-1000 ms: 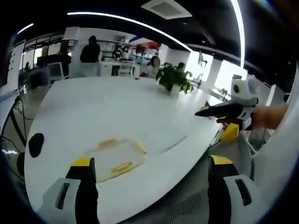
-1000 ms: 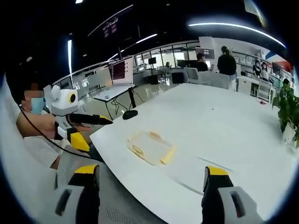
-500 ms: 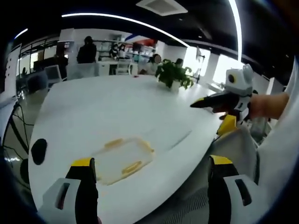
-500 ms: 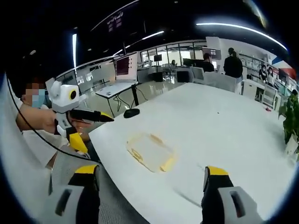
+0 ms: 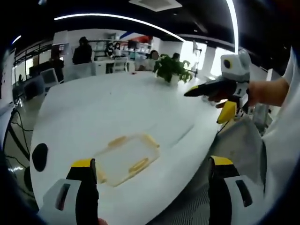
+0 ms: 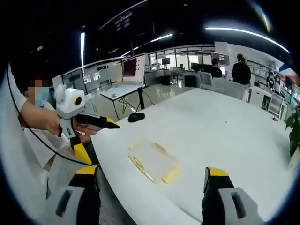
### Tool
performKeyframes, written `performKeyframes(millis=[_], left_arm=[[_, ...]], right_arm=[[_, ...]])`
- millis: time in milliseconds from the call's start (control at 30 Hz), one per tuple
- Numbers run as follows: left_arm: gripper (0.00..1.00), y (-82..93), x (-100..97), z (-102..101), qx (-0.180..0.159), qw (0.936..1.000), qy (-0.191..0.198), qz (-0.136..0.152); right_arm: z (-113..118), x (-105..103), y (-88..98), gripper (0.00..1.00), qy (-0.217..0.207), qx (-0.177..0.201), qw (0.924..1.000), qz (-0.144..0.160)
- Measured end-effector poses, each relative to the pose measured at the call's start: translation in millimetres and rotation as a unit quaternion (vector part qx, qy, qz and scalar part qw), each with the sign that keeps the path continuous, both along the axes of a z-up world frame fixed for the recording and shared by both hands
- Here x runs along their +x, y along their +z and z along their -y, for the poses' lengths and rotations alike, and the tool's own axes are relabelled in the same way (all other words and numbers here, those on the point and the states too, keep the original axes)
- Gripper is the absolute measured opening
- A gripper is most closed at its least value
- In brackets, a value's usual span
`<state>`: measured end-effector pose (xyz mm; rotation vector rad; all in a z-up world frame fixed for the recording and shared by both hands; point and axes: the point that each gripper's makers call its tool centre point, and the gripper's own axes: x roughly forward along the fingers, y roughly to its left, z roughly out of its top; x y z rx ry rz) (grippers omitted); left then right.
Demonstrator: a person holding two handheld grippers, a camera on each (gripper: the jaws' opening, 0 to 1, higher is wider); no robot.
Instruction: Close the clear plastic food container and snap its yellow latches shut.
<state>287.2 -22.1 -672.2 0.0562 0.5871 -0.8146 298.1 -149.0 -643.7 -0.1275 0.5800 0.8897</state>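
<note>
- The clear plastic food container (image 5: 125, 158) lies flat on the white surface (image 5: 117, 108), close to the near edge; in the left gripper view it sits at about 12 o'clock from that gripper's left jaw, just ahead of it and not touched.
- Its yellow latches (image 5: 139, 164) show along the rim; whether they are snapped down cannot be told.
- The left gripper (image 5: 151, 187) is spread wide and holds nothing, its two jaws well apart, both short of the container.
- In the right gripper view the container (image 6: 152, 161) lies between the jaws' lines, at about 11 o'clock from the view's bottom centre, apart from both.
- The right gripper (image 6: 151, 187) is likewise released and empty, jaws wide.
- The right gripper appears in the left gripper view at 2 o'clock, held above the surface's edge by a hand (image 5: 262, 93); its dark jaws look pressed together there, which disagrees with its own view.
- A black mouse (image 6: 136, 117) lies on the surface beyond the container.
- A potted plant (image 5: 171, 70) stands at the far side.
- People stand in the background.
</note>
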Motion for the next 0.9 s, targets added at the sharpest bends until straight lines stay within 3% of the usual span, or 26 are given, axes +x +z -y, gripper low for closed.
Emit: performKeyframes(millis=[200, 300, 367, 633, 900], left_arm=[[0.98, -0.1, 5.1, -7, 0.015, 0.9997, -0.017, -0.001], [0.97, -0.9, 8.8, -9, 0.018, 0.9997, -0.020, 0.000], [0.97, -3.2, 9.3, -8, 0.023, 0.9994, -0.026, -0.002], [0.96, -8.4, 9.7, -5, 0.046, 0.9965, -0.070, 0.002], [0.96, -10.6, 8.7, -5, 0.064, 0.9921, -0.108, -0.002]], right_arm=[[-4, 5, -5.1, 0.92, 0.011, -0.015, 0.9998, 0.005], [-3, 7, -13.2, 0.92, 0.033, -0.061, 0.9970, 0.035], [-7, 6, -17.0, 0.92, 0.034, -0.054, 0.9977, 0.022], [-11, 16, -18.7, 0.94, 0.043, -0.073, 0.9955, 0.041], [-13, 20, -28.0, 0.92, 0.061, -0.082, 0.9943, 0.029]])
